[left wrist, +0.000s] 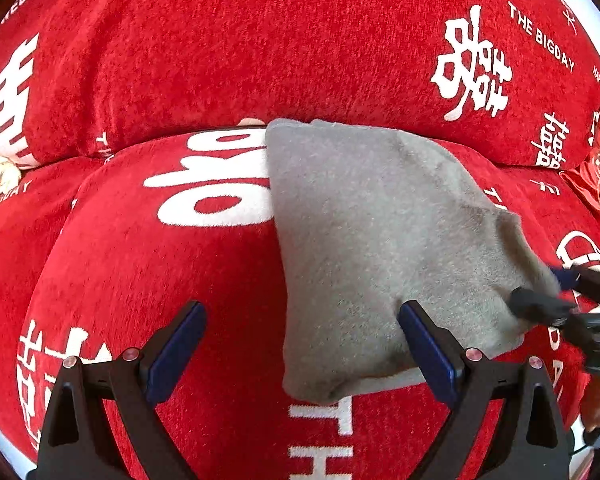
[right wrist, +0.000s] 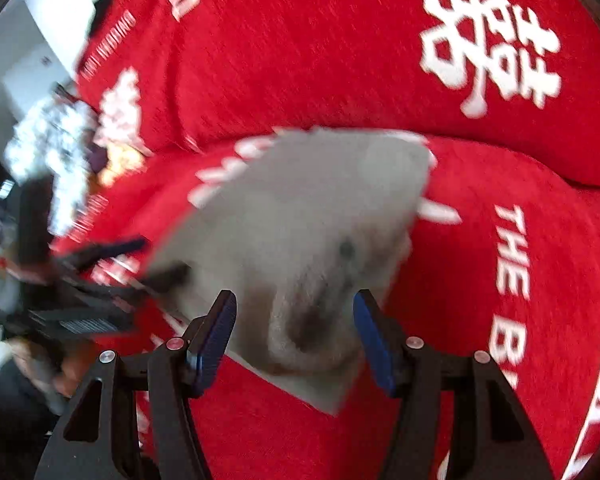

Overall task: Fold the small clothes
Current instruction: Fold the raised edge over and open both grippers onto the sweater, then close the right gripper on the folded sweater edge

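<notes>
A small grey garment [left wrist: 364, 248] lies on the seat of a sofa covered in a red cover [left wrist: 180, 60] with white printed characters and lettering. It sits flat for the most part, its far edge close to where the seat meets the backrest, its near edge bunched and rounded.

The left gripper [left wrist: 302, 354] hangs over the seat with its blue-padded fingers [left wrist: 176, 350] spread wide. The garment's near left corner lies between them, closer to the right-hand finger, whose tip overlaps the cloth's edge in the picture; the left-hand finger stands over bare red cover, well clear of the cloth. Neither pad presses on it.

From its own camera, the right gripper [right wrist: 296, 340] is over the garment's [right wrist: 300, 220] near end, where the cloth rises in a soft, dark-creased hump. That hump sits between the two fingers [right wrist: 374, 344], with a gap showing on each side, so the fingers are partly spread and not pinching. The picture is blurred, so I cannot tell whether the tips touch the cloth below. In the left camera the right gripper's dark fingers appear at the garment's right edge. A person's hand [right wrist: 60, 376] shows dimly behind the left gripper at the lower left of the right camera's view.
</notes>
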Motion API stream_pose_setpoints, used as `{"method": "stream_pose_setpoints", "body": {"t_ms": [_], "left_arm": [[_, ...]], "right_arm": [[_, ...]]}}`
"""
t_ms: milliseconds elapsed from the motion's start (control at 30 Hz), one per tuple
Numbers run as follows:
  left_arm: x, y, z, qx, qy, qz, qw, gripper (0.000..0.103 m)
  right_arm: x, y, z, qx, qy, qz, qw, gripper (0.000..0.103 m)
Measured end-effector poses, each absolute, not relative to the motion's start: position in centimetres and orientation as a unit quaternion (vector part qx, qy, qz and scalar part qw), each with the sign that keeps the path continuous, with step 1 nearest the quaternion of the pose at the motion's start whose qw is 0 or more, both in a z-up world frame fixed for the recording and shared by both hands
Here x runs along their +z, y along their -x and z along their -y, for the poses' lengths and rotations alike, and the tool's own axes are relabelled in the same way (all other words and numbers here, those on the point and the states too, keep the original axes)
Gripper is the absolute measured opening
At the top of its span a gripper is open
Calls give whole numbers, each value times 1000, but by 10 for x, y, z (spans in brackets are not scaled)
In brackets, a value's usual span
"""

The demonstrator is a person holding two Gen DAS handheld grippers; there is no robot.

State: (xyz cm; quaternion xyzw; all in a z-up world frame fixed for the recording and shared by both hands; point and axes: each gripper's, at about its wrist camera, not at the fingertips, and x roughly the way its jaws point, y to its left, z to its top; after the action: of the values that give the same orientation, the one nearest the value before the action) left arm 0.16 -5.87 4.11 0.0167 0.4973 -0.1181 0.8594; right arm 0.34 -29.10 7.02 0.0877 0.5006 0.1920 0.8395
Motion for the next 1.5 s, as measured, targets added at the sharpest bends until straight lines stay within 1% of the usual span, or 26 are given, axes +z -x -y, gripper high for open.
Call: {"method": "stream_pose_setpoints", "body": {"t_ms": [33,67,100,167,333,367,433,467,500,533,567,600,633,667,700,733,833,867,967,1167,1233,1300,1400,1500], "left_arm": [[41,0,58,-120,-19,-496,859,97],[39,1,57,-122,-23,-496,859,97],[37,1,56,-122,-26,-497,859,97],[32,-1,53,-122,-20,-503,855,99],[35,0,46,-128,2,-512,849,99],[41,3,46,-130,2,-506,852,99],[53,7,46,-138,3,-492,859,99],[60,8,46,-138,4,-484,864,99],[64,7,47,-136,5,-480,867,99],[66,5,47,-134,5,-478,868,99],[65,1,48,-126,2,-479,869,99],[64,-2,49,-118,0,-481,868,99],[60,-6,49,-110,-2,-487,867,99],[57,-8,49,-105,-2,-491,865,99],[52,-11,48,-95,-3,-498,862,99],[48,-12,47,-90,-2,-502,860,99],[39,-12,45,-97,5,-507,857,99],[38,-12,45,-100,3,-506,857,99],[35,-11,47,-102,-9,-503,858,99],[33,-9,47,-106,-14,-505,857,99],[36,-7,47,-108,-18,-505,856,99],[42,-5,44,-107,-19,-502,858,99],[59,-6,31,-122,11,-492,862,99],[67,-21,13,-113,58,-497,858,102]], "right_arm": [[62,-2,291,197,-96,-511,831,24],[57,0,292,197,-106,-515,828,12],[56,2,293,196,-110,-508,831,9],[55,8,298,193,-127,-497,836,9],[49,17,319,173,-177,-498,831,9],[55,20,323,169,-182,-495,833,13],[77,26,324,158,-174,-465,853,14],[90,29,322,158,-164,-444,867,17],[101,29,320,161,-158,-428,875,26],[107,28,317,165,-157,-419,879,36],[112,25,312,171,-157,-413,881,68],[114,23,307,176,-157,-407,883,84],[112,17,297,183,-150,-405,883,84],[108,11,290,187,-143,-412,880,82],[103,6,282,191,-138,-421,876,76],[96,1,277,197,-135,-434,869,74],[76,-7,270,187,-110,-459,862,71],[69,-8,273,179,-109,-464,861,65],[65,-6,288,187,-147,-456,857,61],[67,4,303,174,-155,-456,859,61],[72,9,314,165,-172,-454,858,61],[78,14,323,108,-152,-454,871,74],[88,18,341,91,-155,-438,881,76],[93,15,353,80,-169,-435,881,77]]}}
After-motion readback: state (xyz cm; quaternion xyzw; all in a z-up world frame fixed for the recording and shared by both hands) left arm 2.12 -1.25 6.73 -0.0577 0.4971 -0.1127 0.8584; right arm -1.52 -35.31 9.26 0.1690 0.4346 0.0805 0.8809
